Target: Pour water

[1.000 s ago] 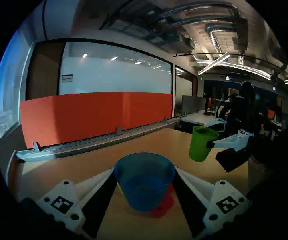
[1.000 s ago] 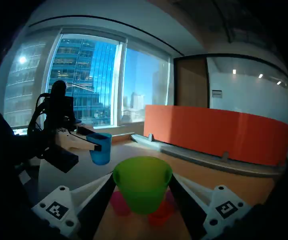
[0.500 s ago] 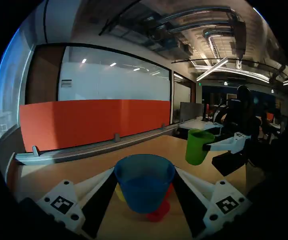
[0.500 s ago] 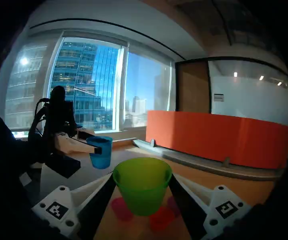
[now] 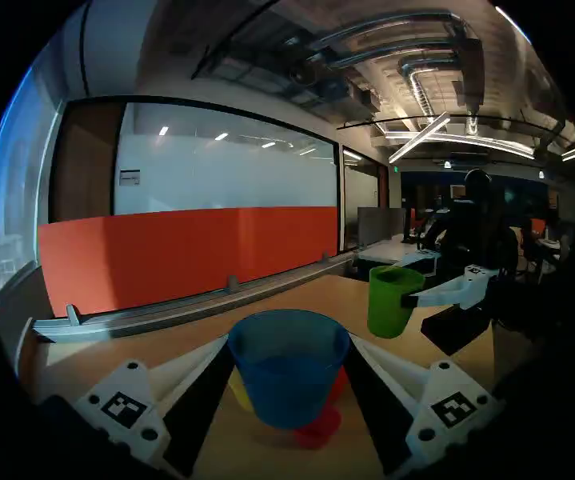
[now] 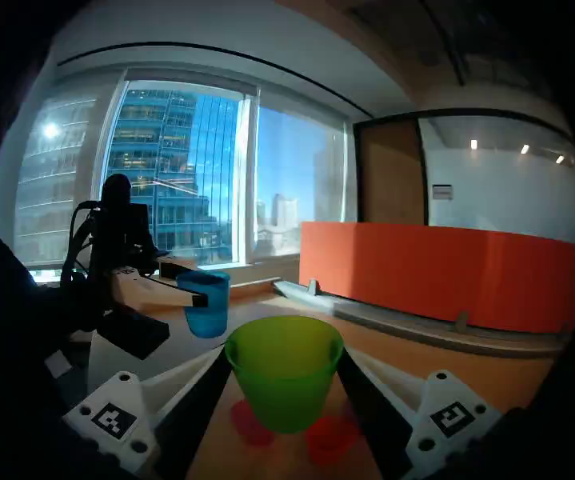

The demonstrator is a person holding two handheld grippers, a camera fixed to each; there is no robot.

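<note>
on each finger of the left gripper (image 5: 289, 356), a black-and-white square marker (image 5: 123, 408), a code pattern rather than lettering; same on the right gripper (image 6: 284, 360). far back on the glass wall (image 5: 223, 168), above the orange partition (image 5: 183, 248), a small sign (image 5: 130, 178), writing too small to read.

in the left gripper view, fingers closed narrow on both sides of the blue cup (image 5: 289, 368), pressing its walls; cup upright, mouth open to the camera, held just above the wooden table (image 5: 159, 356). lower part of the cup darker; whether water, cannot tell. under and behind it on the table, a red round patch (image 5: 319, 424), nature unclear.

in the right gripper view, fingers likewise clamped on both sides of the green cup (image 6: 284, 372), upright, over the table.

seen from the left, right gripper off to the right, reaching in level with the green cup at its tip, upright or nearly so, above the table's far part, dark shape of the holder behind. seen from the right, left gripper off to the left, level, blue cup upright at its tip. cups near each other but apart, rims at about the same height, neither tipped.
</note>
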